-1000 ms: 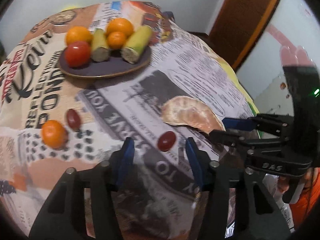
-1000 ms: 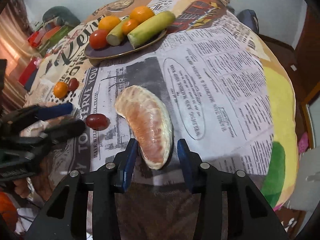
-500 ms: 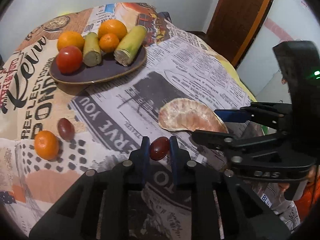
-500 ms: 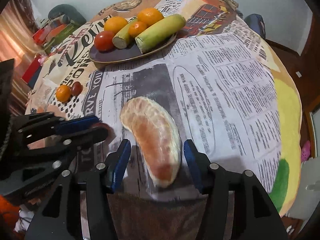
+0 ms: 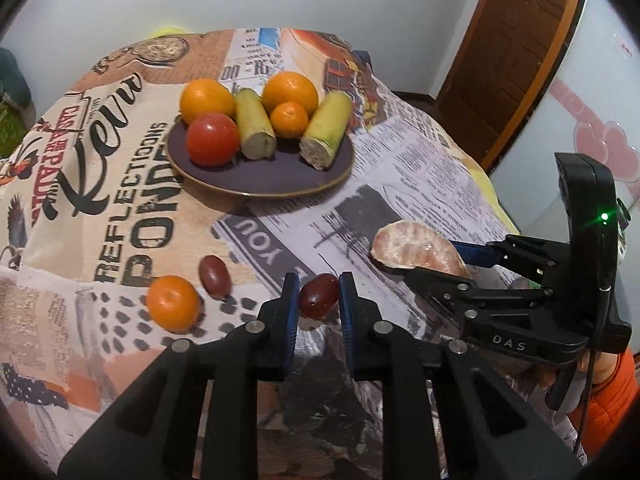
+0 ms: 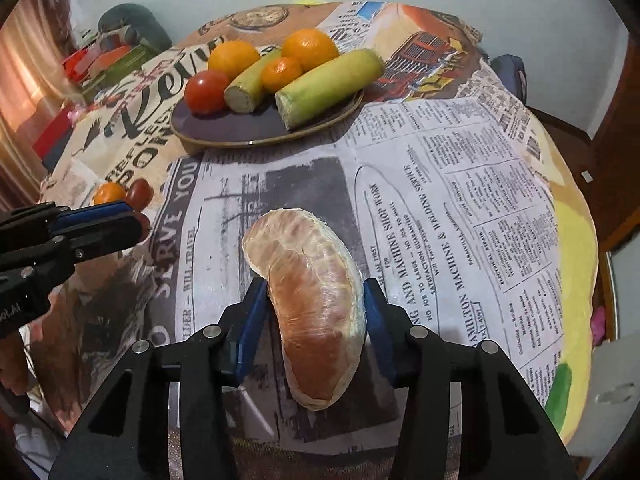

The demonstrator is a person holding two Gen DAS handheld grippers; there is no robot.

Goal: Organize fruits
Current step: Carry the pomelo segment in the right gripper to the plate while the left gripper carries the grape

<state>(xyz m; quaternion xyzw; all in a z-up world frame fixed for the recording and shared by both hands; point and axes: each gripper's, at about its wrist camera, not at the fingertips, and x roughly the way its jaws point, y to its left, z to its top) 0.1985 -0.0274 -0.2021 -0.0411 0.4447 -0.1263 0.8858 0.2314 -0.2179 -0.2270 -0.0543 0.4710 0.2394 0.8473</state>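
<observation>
Both grippers have closed since before: left gripper (image 5: 319,295) squeezes the grape (image 5: 319,295), right gripper (image 6: 315,306) hugs the peeled orange piece (image 6: 316,308), ready for the plate (image 5: 260,178)

Round table (image 5: 420,168) under newspaper-print cloth; directly on it: purple plate (image 5: 280,176), small orange (image 5: 173,302), dark grape (image 5: 215,275) just beside.

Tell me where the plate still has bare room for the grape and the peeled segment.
The plate is bare along its near half, in front of the tomato and both sugarcane pieces. Its far half is crowded with oranges. The left gripper holds the grape; the right gripper holds the peeled segment.
</observation>
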